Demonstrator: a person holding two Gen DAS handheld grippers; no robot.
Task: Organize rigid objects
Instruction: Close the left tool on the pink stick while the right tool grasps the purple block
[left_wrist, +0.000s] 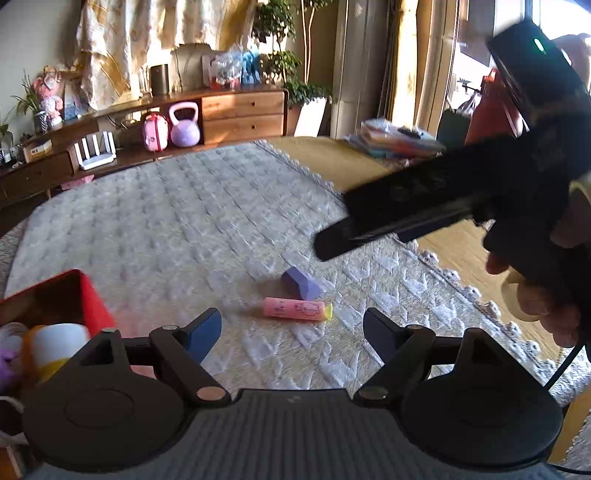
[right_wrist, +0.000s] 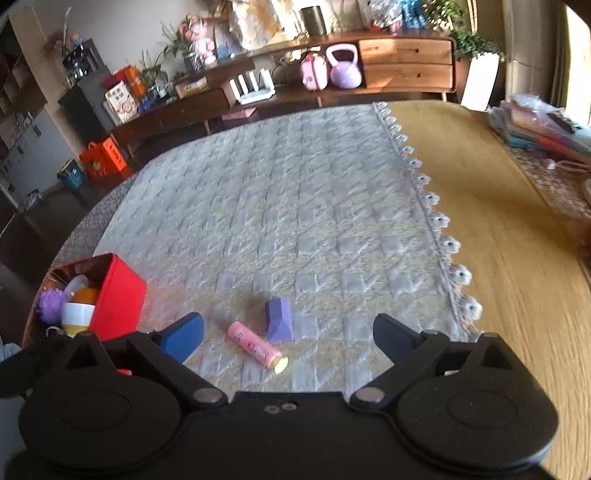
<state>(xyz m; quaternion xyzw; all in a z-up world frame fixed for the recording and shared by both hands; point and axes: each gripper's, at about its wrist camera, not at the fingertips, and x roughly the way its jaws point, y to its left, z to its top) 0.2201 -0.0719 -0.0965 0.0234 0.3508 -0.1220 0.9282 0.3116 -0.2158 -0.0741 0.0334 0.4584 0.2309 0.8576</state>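
Left wrist view showed your left gripper (left_wrist: 291, 328) spread wide and empty above the quilted rug (left_wrist: 192, 221), with the pink tube (left_wrist: 297, 308) and purple block (left_wrist: 301, 283) lying loose just ahead, touching each other. Your right gripper (right_wrist: 291, 338) was likewise released, holding nothing. The red box (right_wrist: 118, 295) sat at left, already holding toys.

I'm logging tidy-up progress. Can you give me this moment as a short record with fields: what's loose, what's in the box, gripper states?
loose on rug: pink tube, purple block, close together
rug: pale, quilted
red box: at the left, holds a purple ball, a white cup and more
left gripper: open, empty
right gripper: open, empty, over the tube
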